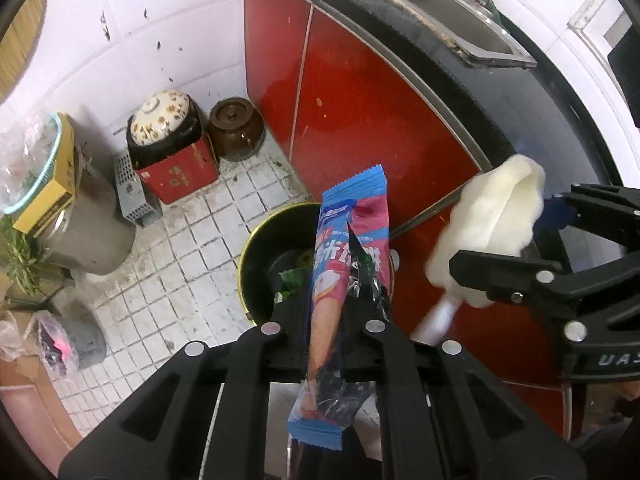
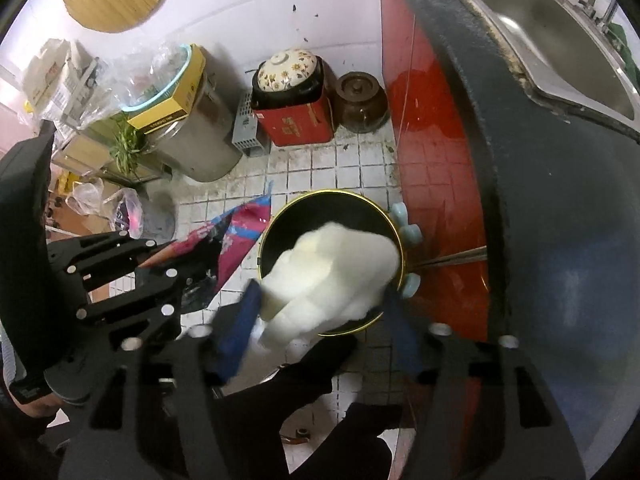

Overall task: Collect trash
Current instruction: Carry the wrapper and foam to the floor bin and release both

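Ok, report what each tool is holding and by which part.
Left tool clamps the snack wrapper across its middle. Right tool is open; the white foam piece sits loose between its fingers.

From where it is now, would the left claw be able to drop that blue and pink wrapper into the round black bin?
Probably yes. The left claw, shut on the blue and pink snack wrapper, hangs right above the open round black bin with a gold rim, with nothing between them.
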A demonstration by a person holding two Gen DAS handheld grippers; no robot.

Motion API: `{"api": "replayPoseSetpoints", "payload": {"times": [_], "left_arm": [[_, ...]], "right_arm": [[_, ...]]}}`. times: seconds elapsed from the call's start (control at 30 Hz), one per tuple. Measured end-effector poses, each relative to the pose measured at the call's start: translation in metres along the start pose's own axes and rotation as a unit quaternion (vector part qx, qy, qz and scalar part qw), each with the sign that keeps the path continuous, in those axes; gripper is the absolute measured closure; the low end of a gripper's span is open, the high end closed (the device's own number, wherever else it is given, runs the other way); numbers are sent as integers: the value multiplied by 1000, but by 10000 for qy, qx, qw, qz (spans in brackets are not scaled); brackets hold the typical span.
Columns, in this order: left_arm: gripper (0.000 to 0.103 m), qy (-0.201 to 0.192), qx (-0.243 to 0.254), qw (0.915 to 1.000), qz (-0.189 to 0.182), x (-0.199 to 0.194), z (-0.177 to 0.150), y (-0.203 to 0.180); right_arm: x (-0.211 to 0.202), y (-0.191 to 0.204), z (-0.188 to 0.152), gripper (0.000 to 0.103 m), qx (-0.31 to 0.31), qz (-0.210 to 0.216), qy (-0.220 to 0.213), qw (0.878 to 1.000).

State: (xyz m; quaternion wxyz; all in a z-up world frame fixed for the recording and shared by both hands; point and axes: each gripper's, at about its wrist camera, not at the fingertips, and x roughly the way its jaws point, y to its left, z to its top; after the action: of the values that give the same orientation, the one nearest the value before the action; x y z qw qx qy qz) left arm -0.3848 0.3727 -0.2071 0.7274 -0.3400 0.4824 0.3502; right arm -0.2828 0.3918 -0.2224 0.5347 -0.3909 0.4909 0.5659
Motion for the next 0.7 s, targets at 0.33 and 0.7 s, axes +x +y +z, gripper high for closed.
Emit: {"api": "replayPoseSetpoints", "payload": {"times": [0.33,0.7], "left_arm": [[22,-120,69,9998,156,0,-2,-4],[12,-436,1019,9938,62,-30,14,-82]], "right_arm": [[-10,-16,-7,31,147,-89,-92,9998],[-112,-89,-79,22,1313,-422,-1029,9851]]}}
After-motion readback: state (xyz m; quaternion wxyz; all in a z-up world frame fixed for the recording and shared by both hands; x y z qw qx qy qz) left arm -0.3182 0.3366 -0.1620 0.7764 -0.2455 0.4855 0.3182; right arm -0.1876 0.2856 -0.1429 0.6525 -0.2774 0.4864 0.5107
